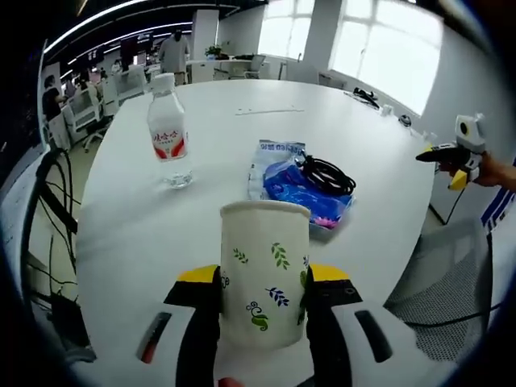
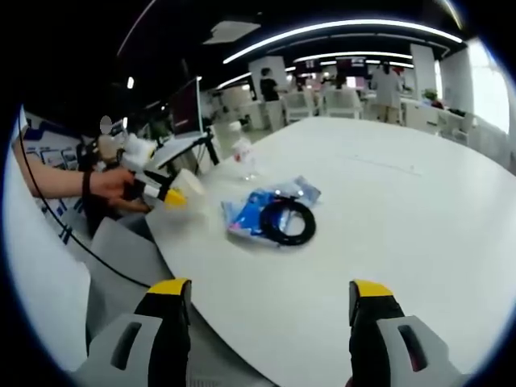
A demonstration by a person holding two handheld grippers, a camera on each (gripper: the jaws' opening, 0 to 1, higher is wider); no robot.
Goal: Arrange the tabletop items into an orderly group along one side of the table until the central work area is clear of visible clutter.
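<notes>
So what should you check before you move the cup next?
1. Left tool shut on the cup: ok.
2. Cup upright: ok.
3. Cup empty, so it won't spill: cannot tell, the inside is hidden.
4. Right tool open and free: ok, nothing sits between its jaws.
5. Table has bare space to set the cup down: ok, plenty beyond the bottle.
6. Middle tidy: not ok, the blue bag with the black cable on it lies there, and so does the bottle.
</notes>
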